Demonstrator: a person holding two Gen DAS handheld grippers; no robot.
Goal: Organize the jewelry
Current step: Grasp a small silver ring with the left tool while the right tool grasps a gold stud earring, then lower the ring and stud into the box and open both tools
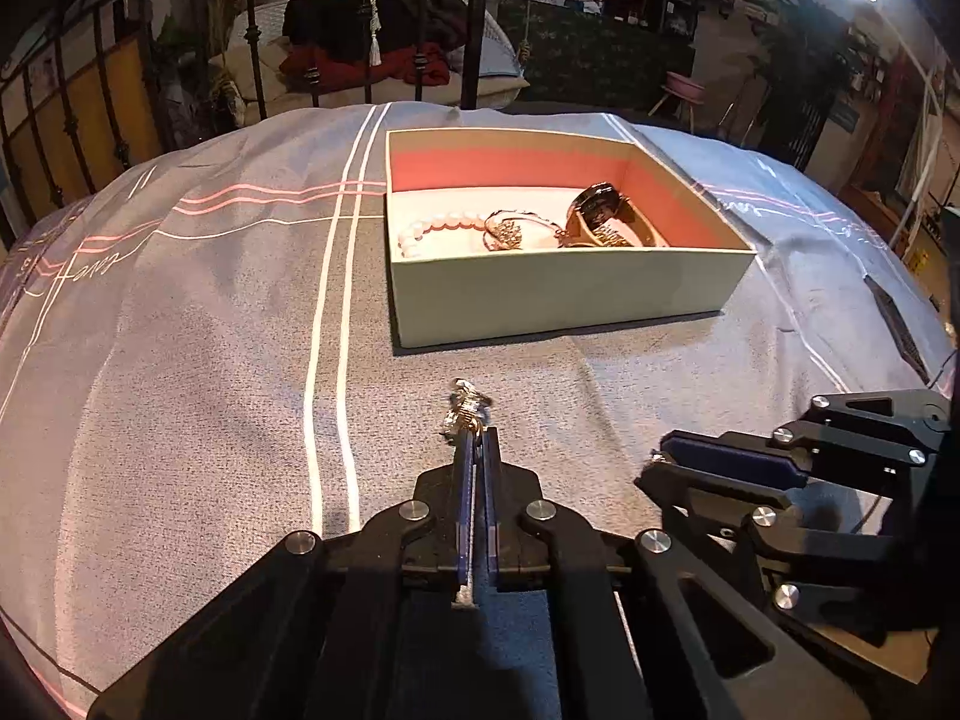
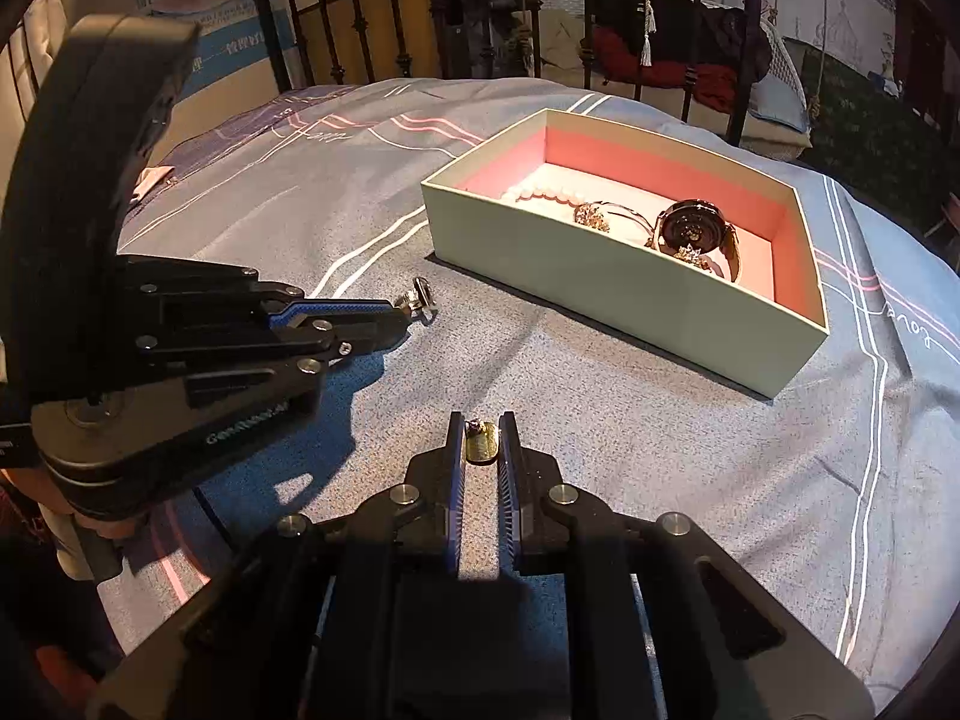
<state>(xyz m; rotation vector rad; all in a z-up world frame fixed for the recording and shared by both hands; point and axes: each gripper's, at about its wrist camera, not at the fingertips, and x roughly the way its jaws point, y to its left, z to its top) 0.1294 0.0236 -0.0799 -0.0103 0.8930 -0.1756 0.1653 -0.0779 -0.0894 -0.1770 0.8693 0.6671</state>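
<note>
Grey striped bedspread (image 1: 180, 360) over a bed carries the work: left gripper (image 1: 475, 433) fingers pressed together, pinching a small silver ring (image 1: 465, 405) at its very edge; right gripper (image 2: 482, 429) fingers nearly closed, pinching a small gold ring (image 2: 481, 446). Risk, judged: both grips are tip-only on tiny metal, so a jolt during carry could drop a ring into the soft folds, short of the box (image 1: 570, 294). Count: two held rings; one open box beyond, holding one pearl bracelet (image 1: 438, 228), one thin sparkly bangle (image 1: 516, 228), one dark-faced watch (image 1: 600, 210).

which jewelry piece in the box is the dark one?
The watch at the box's right end: black round face; the bead bracelet is white.
</note>
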